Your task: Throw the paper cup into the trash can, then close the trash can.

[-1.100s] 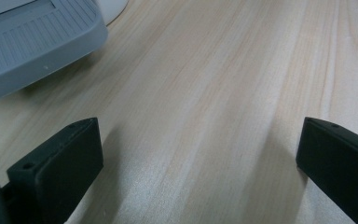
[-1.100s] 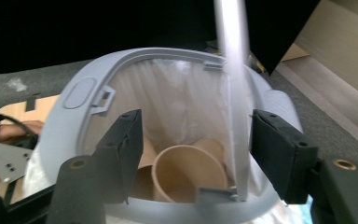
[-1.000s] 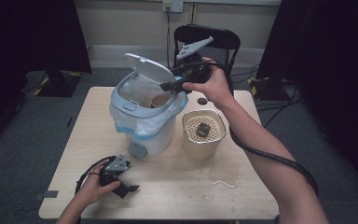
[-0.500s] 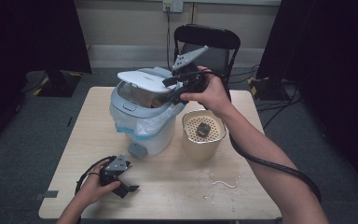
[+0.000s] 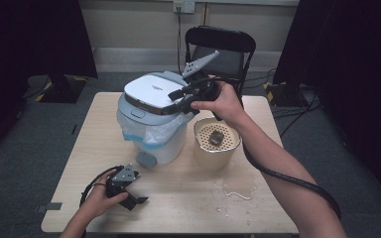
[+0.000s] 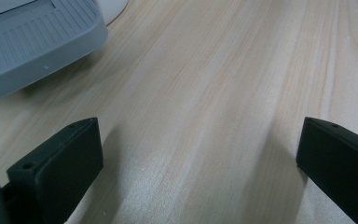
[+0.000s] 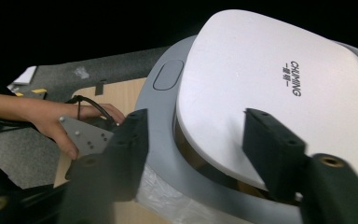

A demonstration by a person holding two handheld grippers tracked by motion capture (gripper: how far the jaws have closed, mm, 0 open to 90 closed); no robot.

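A white and grey pedal bin with a plastic liner stands on the table's middle. Its white lid lies almost flat, with a thin gap at the near edge. My right gripper reaches over the lid's right edge. One jaw lies above the lid, the other over the grey rim. The jaws have just been closing, the lid's edge lies between them, and the pads do not press on it. My left gripper rests open on the table near the front left, nothing between its jaws.
A beige perforated bowl with a dark lump inside stands right of the bin. The bin's grey pedal sticks out toward my left gripper. White crumbs lie on the wooden table. A black chair stands behind.
The bin lid has swung down from upright to almost flat, and my right gripper came down and leftward with it. The left gripper has stayed where it was.
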